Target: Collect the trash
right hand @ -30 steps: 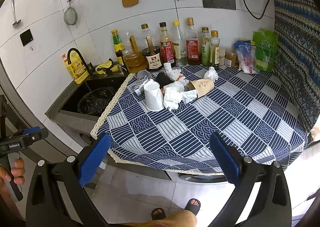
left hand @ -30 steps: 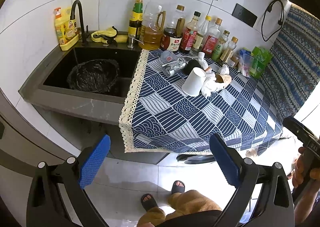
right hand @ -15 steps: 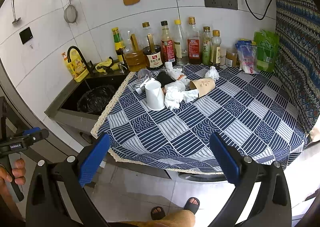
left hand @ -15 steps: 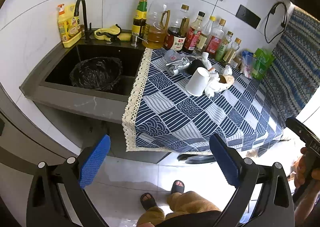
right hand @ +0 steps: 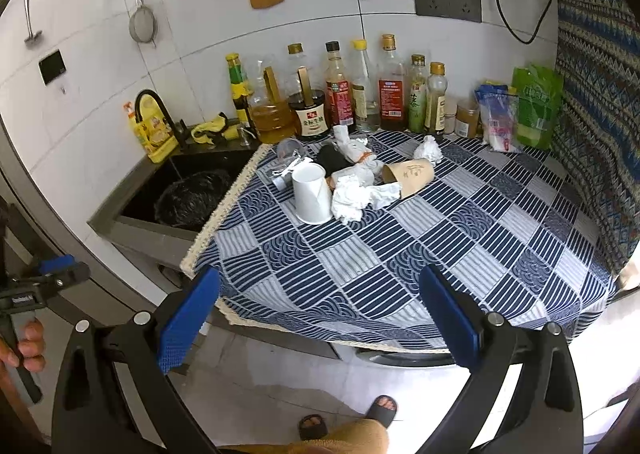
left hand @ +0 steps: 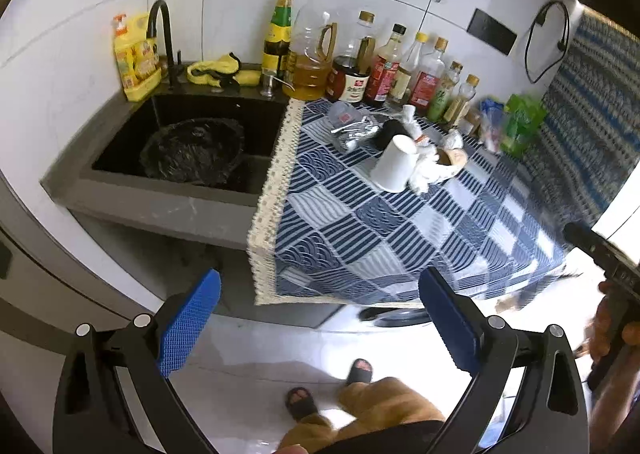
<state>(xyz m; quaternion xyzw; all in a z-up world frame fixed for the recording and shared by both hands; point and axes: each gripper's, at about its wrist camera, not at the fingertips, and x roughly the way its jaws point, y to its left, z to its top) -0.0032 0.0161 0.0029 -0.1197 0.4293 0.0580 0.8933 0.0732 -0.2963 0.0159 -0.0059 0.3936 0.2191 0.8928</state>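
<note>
Hovering short of the counter's front edge, the left gripper (left hand: 320, 324) and right gripper (right hand: 320, 320) both hold their ridged blue pads wide apart, empty. On the blue-and-white patterned tablecloth (right hand: 420, 250) near the bottles lies the trash: an upturned white paper cup (right hand: 310, 194), crumpled white tissues (right hand: 354, 198) touching it, a tipped brown paper cup (right hand: 412, 176). A glossy black bin bag (left hand: 192, 152) lines the dark sink (left hand: 120, 158).

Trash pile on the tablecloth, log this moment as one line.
phase: approach | left gripper: open, empty | right gripper: open, empty | white cup, tissues, brown cup: untouched | bin bag: in sink
</note>
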